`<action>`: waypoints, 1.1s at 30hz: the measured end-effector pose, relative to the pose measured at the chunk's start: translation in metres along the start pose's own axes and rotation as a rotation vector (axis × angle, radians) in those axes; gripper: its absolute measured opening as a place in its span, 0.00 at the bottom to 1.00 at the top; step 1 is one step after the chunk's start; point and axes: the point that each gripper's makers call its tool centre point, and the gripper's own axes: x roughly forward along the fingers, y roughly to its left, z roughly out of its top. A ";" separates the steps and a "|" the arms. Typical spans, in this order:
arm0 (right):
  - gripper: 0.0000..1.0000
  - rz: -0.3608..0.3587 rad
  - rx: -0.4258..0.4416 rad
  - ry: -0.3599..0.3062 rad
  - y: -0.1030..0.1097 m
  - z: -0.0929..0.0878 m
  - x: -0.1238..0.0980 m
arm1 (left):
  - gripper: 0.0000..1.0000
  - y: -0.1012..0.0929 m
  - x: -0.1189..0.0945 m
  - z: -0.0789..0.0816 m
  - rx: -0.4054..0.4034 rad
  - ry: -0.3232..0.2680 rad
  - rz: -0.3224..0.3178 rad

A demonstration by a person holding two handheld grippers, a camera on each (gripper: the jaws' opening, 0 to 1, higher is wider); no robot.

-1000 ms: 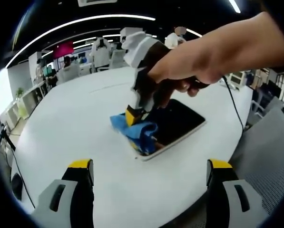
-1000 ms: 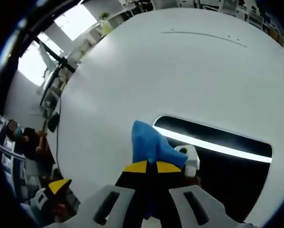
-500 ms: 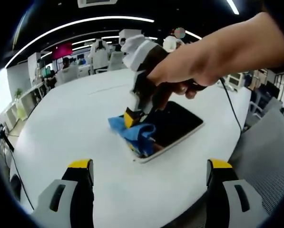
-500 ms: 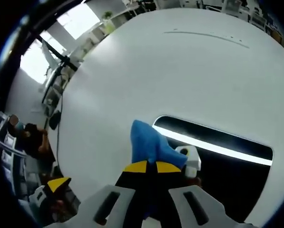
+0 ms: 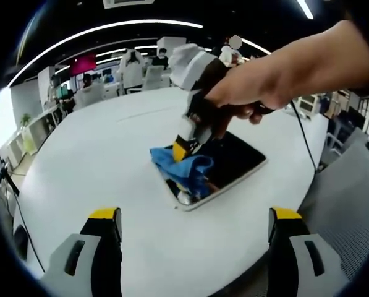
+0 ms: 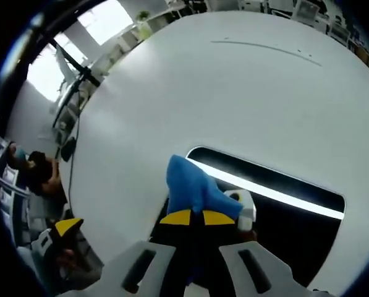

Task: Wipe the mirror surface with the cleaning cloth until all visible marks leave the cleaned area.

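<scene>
an open office w/ ceiling strip lights and desks is seen behind a large round white table [image 5: 97, 161]. the mirror [image 5: 224, 164], a dark rectangular panel w/ a pale rim, lies flat toward the table's far right part, well in from the edge; a bright light strip is reflected in it in the right gripper view. the blue cleaning cloth [image 5: 183, 167] is bunched on the mirror's left end, spilling a bit onto the table. it is clamped in the right gripper [image 6: 190, 218], jaws closed tight on it, held by a hand [image 5: 277, 80]. the left gripper [image 5: 193, 232] is held back near the table's near edge, jaws wide apart, nothing in them.

since 0.5 s ago the cloth and right gripper have been shifted a little further onto the glass, away from the mirror's left corner, so a wiping stroke is judged in progress. marks can't be made out on the glass, so how much is left can't be told; prob. more passes needed toward the far end.
</scene>
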 end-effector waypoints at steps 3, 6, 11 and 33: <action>0.00 -0.001 0.003 0.001 -0.005 0.000 0.000 | 0.99 0.000 0.000 -0.001 -0.003 0.003 -0.001; 0.00 -0.002 0.008 0.000 -0.010 -0.001 -0.002 | 0.99 0.001 0.000 0.000 -0.006 0.001 0.004; 0.00 -0.002 0.015 -0.003 -0.019 -0.002 -0.002 | 0.99 0.000 0.000 -0.001 -0.006 0.005 0.004; 0.00 -0.014 0.057 -0.017 -0.054 -0.013 -0.014 | 0.99 -0.001 0.000 0.000 0.001 0.008 0.001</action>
